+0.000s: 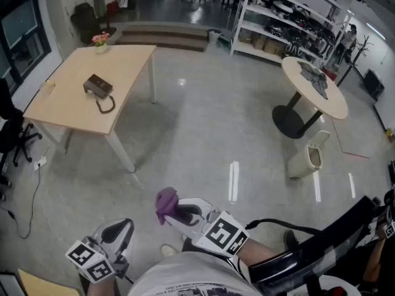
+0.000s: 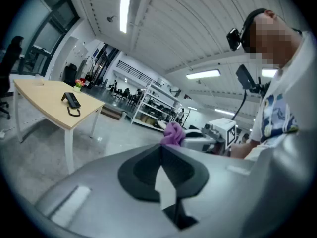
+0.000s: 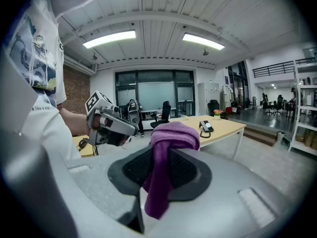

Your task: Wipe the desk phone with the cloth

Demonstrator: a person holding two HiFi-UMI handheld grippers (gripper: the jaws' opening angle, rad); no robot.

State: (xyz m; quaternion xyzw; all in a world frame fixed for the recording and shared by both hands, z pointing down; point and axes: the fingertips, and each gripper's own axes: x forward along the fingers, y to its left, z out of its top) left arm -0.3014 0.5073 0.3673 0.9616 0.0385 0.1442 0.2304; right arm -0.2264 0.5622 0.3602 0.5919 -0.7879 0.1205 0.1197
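Observation:
The black desk phone (image 1: pixel 98 86) lies on the light wooden desk (image 1: pixel 68 106) far off at the upper left, its coiled cord (image 1: pixel 105 106) beside it. My right gripper (image 1: pixel 170 211) is held low near my body and is shut on a purple cloth (image 1: pixel 165 201). In the right gripper view the cloth (image 3: pixel 170 139) bulges out above the jaws and hangs down between the pads, with the phone (image 3: pixel 205 126) far behind it. My left gripper (image 1: pixel 122 224) is shut with nothing in it; its view shows the jaws (image 2: pixel 161 148) together. Both grippers are well away from the desk.
A small flower pot (image 1: pixel 100 42) stands at the desk's far corner. A round table (image 1: pixel 333 103) and a white bin (image 1: pixel 307 159) stand to the right, metal shelves (image 1: pixel 278 23) behind them. Office chairs (image 1: pixel 15 137) sit left of the desk. Shiny grey floor lies between me and the desk.

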